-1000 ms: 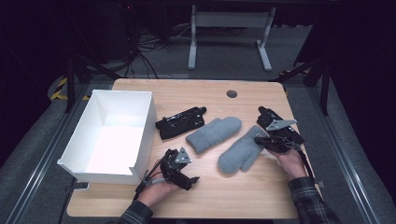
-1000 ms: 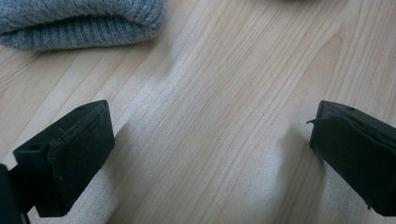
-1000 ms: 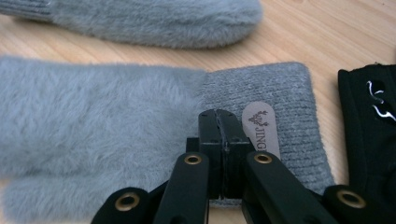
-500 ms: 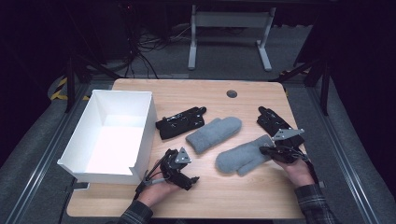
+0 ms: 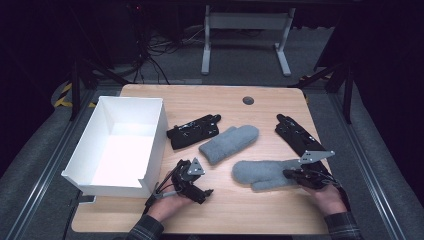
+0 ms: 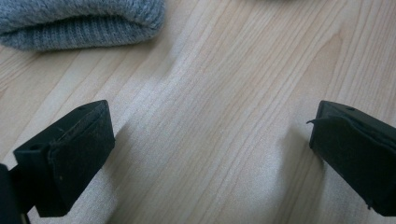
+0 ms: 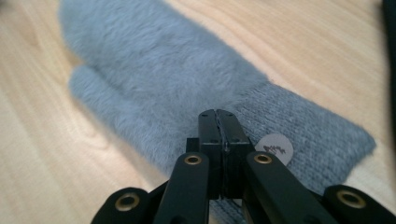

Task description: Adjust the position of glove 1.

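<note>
White box (image 5: 100,150) empty. Right gripper (image 5: 295,175) fingers pinch the grey mitten (image 5: 260,172) cuff; left gripper (image 5: 202,192) fingers spread over bare surface (image 5: 225,215).

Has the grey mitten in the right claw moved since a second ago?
Yes. The mitten slid toward the person, away from the other grey mitten.

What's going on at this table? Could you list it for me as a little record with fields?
Surface: wooden table
Right gripper: jaws shut on the cuff of the near grey mitten
Left gripper: jaws open, holding nothing, over bare wood
Second grey mitten: lying mid-table
Black gloves: one beside the box, one at the right edge
White box: at the left, open
</note>
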A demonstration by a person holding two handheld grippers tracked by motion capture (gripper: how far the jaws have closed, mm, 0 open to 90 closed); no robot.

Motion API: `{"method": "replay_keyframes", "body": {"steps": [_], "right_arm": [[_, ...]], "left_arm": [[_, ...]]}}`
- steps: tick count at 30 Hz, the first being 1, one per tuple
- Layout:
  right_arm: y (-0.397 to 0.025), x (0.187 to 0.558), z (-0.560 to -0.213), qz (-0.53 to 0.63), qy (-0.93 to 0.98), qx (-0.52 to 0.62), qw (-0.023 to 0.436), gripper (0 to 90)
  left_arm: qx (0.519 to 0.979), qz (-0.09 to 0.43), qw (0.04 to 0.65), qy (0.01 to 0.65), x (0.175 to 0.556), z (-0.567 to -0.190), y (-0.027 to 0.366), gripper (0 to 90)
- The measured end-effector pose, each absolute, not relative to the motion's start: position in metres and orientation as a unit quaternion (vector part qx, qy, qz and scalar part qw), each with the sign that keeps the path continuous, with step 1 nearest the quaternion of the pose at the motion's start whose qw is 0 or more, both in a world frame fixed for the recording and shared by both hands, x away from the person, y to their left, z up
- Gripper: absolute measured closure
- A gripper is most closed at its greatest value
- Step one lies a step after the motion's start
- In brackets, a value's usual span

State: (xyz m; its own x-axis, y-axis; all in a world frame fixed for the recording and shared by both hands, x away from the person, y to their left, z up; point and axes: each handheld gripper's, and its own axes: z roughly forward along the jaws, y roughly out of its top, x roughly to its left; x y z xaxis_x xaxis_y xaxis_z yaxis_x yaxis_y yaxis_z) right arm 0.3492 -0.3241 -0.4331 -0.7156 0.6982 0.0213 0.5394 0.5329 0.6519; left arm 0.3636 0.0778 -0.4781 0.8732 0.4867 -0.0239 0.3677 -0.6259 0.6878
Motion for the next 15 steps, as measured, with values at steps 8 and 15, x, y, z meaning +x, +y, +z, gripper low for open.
{"method": "replay_keyframes", "body": {"steps": [8, 15], "right_arm": [[-0.319, 0.334, -0.433, 0.329, 0.874, 0.342, 0.110, 90.0], [-0.325, 0.342, -0.422, 0.351, 0.860, 0.345, 0.136, 90.0]], "left_arm": [[0.900, 0.082, 0.357, 0.238, 0.364, -0.475, 0.078, 3.4], [0.896, 0.103, 0.365, 0.230, 0.359, -0.454, 0.066, 40.5]]}}
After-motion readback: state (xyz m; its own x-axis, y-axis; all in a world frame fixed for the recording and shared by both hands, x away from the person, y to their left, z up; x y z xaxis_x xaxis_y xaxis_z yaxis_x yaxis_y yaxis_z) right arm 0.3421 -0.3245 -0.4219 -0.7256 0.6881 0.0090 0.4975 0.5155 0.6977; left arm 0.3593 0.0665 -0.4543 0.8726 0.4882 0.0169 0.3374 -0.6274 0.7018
